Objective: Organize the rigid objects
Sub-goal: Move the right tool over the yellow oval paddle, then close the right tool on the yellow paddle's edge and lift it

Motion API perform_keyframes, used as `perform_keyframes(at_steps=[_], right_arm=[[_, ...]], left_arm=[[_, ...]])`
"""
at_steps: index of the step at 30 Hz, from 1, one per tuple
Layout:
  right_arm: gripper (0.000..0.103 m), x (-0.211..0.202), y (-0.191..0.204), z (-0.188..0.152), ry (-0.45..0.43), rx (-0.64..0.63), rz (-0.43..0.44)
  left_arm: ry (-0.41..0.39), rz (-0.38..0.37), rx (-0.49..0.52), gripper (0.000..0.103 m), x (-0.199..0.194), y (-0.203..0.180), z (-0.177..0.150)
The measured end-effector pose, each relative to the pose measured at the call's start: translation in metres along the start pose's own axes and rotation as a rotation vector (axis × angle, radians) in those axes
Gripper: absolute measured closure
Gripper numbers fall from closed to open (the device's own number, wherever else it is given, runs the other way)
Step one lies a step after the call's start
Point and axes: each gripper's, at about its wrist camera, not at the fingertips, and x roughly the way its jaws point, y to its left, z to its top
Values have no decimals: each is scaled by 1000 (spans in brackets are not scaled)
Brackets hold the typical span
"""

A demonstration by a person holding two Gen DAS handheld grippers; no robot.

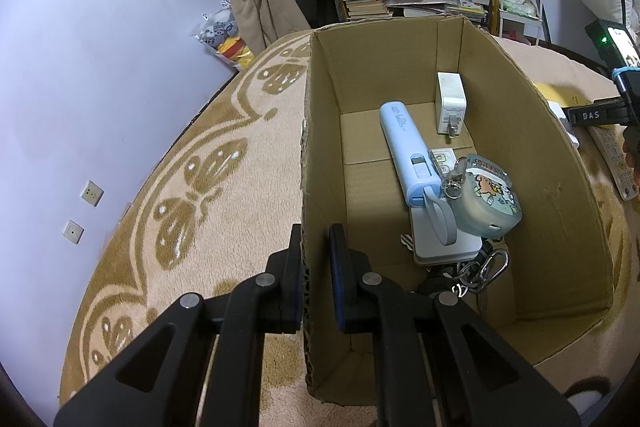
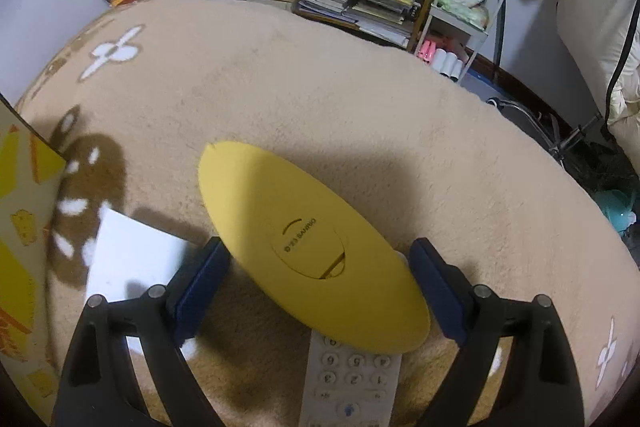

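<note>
The right gripper [image 2: 320, 287] is spread wide, its blue pads [image 2: 200, 281] standing either side of a yellow disc [image 2: 308, 243] without touching it; it holds nothing. The disc sits straight ahead between the fingers, very near, and looks like a flat oval with its underside up, a round recessed panel at its middle. Its long axis runs diagonally, from far-left to near-right of the tool, so the jaws as they stand would close across it at a slant, not square to its narrow width. Its near end overlaps a white remote [image 2: 352, 383] that lies just under the tool, keypad up, pointing back toward the wrist. Whether the disc rests on the remote or is raised above it cannot be told. To the tool's left, just beside the left finger, lies a white card [image 2: 132, 255] on the beige blanket [image 2: 360, 99]. Further left the printed outer wall of the box [image 2: 20, 227] rises at the frame edge.

The left gripper [image 1: 316, 275] is nearly closed on the box's [image 1: 560, 227] near-left wall, one pad outside and one inside, steadying it. Inside, ahead and right of that tool, lie a keyring cluster [image 1: 480, 271], a round case [image 1: 488, 199], a blue power bank [image 1: 408, 151] and, farthest, a white charger [image 1: 450, 103].

The right hand is clearly the nearer to the disc. My judgement is that the pickup turns on rotating the wrist to meet the disc's short axis, then carrying it left to the box.
</note>
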Motion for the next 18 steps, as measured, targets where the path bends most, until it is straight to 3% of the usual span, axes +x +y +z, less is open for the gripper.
perform_keyframes(at_steps=[5,10,12,18], right_arm=[[11,1,-1,1,-25,16,7],[42,-3,7,3,-51,-29,25],[47,-7,13,1,-69,-63,25],[48,-21,13,-8,-117,-61,80]], left_arm=[[-2,7,5,91,0,0,0],[-5,16,12,91,0,-1,1],[-5,19,15,91,0,-3,0],[-5,20,15,91,1,-3,1]])
